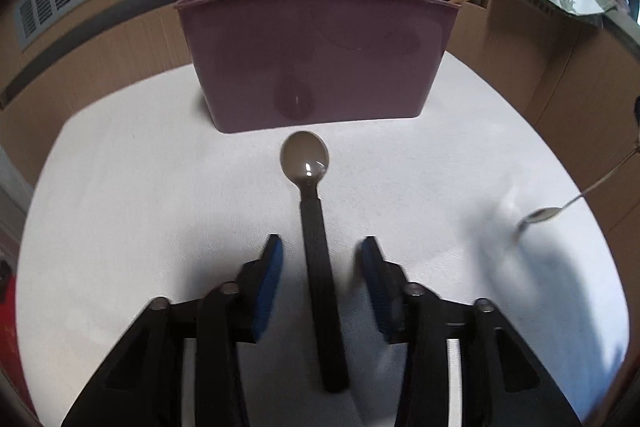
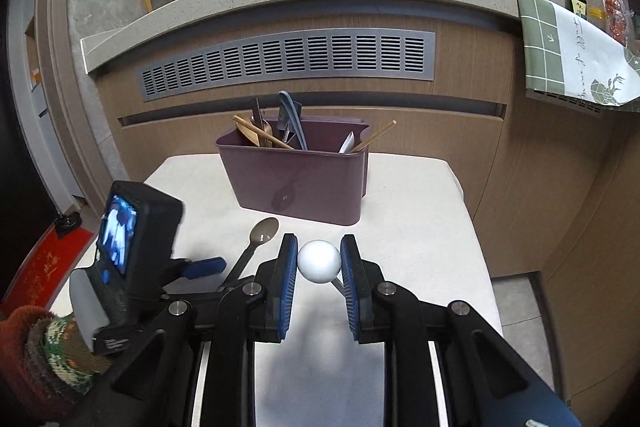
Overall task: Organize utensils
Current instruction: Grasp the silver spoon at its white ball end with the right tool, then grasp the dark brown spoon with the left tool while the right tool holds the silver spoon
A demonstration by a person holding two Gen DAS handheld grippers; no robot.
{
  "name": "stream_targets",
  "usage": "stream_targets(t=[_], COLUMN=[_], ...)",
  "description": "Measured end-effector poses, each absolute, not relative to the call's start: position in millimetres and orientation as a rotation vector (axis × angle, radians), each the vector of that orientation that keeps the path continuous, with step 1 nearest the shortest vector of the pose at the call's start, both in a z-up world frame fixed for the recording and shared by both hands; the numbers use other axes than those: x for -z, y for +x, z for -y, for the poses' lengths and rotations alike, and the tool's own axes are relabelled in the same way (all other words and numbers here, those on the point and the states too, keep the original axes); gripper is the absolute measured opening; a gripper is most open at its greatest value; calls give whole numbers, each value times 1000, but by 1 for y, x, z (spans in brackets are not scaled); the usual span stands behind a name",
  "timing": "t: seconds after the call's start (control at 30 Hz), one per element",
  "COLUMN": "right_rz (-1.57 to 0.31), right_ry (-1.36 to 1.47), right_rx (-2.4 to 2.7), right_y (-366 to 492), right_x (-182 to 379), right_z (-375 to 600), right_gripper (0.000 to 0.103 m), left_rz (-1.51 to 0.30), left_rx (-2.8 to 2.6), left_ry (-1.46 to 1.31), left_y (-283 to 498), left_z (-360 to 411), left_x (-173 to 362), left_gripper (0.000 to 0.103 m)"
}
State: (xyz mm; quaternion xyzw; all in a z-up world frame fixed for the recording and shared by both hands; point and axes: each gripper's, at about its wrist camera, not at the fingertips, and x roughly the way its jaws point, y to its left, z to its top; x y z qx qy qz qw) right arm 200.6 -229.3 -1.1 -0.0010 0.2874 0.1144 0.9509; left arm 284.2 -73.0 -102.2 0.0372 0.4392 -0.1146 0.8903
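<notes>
Brown spoon (image 1: pixel 306 163): a glossy grey-brown plastic oval bowl on a long, ribbed black handle. It lies flat on the white table (image 1: pixel 120 195), bowl toward 12 o'clock and just short of the caddy's front wall; in the right wrist view it sits at about 10 o'clock from the right gripper.

Left gripper (image 1: pixel 320 255): black arms with blue ribbed pads (image 1: pixel 272 267). It straddles the spoon's handle with a gap on each side; the pads do not press on it, so the fingers are released.

Table: a pale, finely woven matte surface with rounded corners.

Caddy (image 1: pixel 312 55): a plum-coloured, smooth plastic tub, rectangular with rounded edges and slightly shiny, standing upright at the table's far edge at 12 o'clock. Wooden sticks, grey handles and a metal utensil poke out of its top.

Metal spoon (image 1: pixel 540 215): a shiny steel bowl on a thin stem, at 3 o'clock in the left wrist view. In the right wrist view the same bowl appears as a pale round shape.

Right gripper (image 2: pixel 319 259): the same black-and-blue build. The metal spoon's thin handle runs back between the pads; whether the pads clench on it cannot be told.

Sleeve (image 2: pixel 44 359): knitted, orange and green, at 8 o'clock in the right wrist view.
</notes>
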Motion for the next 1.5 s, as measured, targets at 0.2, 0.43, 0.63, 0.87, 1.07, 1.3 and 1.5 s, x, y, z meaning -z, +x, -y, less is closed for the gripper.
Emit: stream_targets(t=[0.2, 0.43, 0.63, 0.87, 1.07, 1.3, 1.5], right_rz=[-587, -601, -603, -599, -600, -606, -602], right_ry=[12, 27, 57, 59, 72, 105, 109], right_rx=[-237, -240, -261, -256, -231, -225, -226], right_y=[202, 204, 203, 202, 202, 205, 204], right_x=[3, 6, 2, 2, 3, 4, 4], right_z=[231, 233, 236, 237, 246, 255, 256], right_gripper=[20, 20, 20, 20, 20, 20, 20], left_rz=[-935, -995, -996, -989, -978, -961, -987], left_rx=[257, 309, 345, 345, 354, 374, 373], left_ry=[21, 66, 155, 81, 100, 119, 106], left_y=[272, 233, 215, 248, 275, 296, 300], left_z=[49, 32, 40, 49, 65, 79, 79], left_x=[102, 99, 99, 102, 103, 108, 107], left_gripper=[13, 13, 17, 27, 44, 59, 58])
